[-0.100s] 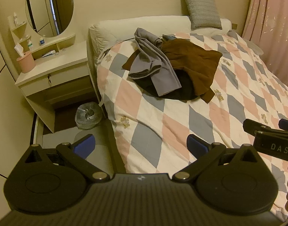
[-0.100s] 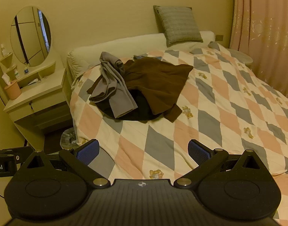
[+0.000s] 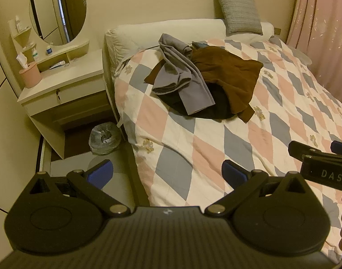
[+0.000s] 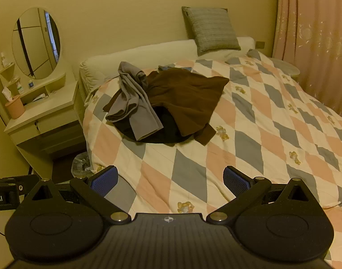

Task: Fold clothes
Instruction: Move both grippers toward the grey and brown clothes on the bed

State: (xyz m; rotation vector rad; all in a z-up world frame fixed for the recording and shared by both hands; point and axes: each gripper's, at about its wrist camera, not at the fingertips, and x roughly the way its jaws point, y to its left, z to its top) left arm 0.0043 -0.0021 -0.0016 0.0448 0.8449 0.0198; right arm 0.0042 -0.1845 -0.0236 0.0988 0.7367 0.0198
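- While both tools hang short of the bed, the left tool (image 3: pixel 167 172) has its blue-padded fingers set wide apart with nothing between them, partly out over the floor beside the mattress; a reach made straight ahead from there could close on the bed's edge or on air, because the clothes lie well beyond it.
- Below the left tool's near side, the plastic-lined waste bin (image 3: pixel 104 137) stands on the floor just beside the bed; a garment dragged off that side could slide into it.
- Up the bed, toward the headboard, the crumpled grey fabric garment (image 3: pixel 182 76) lies draped over the heap; it appears bunched in loose layers, so a pinch might catch only one layer and leave the rest trailing.
- Under it, the black garment (image 3: pixel 215 105) is mostly covered, so pulling it out would likely tumble the pieces above.
- Next, the rumpled brown cloth garment (image 3: pixel 229 76) overlaps both, and lifting it may carry a neighbour along.
- Beneath them all, the pink, grey and white diamond-patterned quilt (image 3: pixel 215 148) is soft and wrinkled; a low grasp could pinch it together with the cloth.
- Rightmost, the right tool (image 4: pixel 169 180) is likewise spread wide and empty above the quilt, near the left tool, so the two could knock together when converging on one piece.
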